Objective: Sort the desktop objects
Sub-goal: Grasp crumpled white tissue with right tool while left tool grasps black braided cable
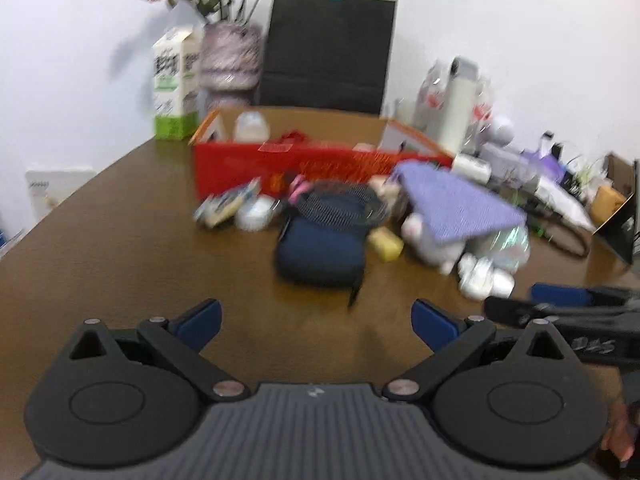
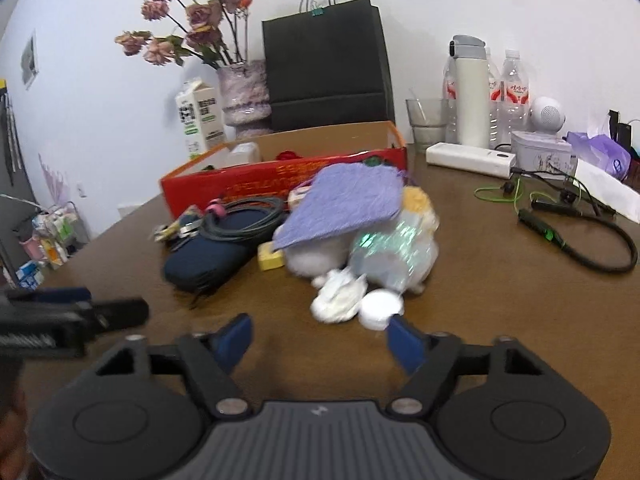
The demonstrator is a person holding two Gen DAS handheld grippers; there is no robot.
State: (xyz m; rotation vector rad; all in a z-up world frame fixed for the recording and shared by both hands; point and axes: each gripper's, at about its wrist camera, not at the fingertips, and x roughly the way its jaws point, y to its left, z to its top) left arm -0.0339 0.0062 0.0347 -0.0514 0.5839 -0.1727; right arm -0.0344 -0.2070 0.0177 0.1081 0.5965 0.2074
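The left wrist view is smeared with blur, so the small things in the heap before the red box (image 2: 280,176) are hard to name. Both grippers point down over the brown table (image 2: 480,280), side by side. The left gripper (image 1: 316,320) stands wide and empty, the navy pouch (image 1: 320,248) ahead of it. The right gripper (image 2: 320,340) is partly spread, empty; a white round lid (image 2: 380,308) lies just beyond its right finger.
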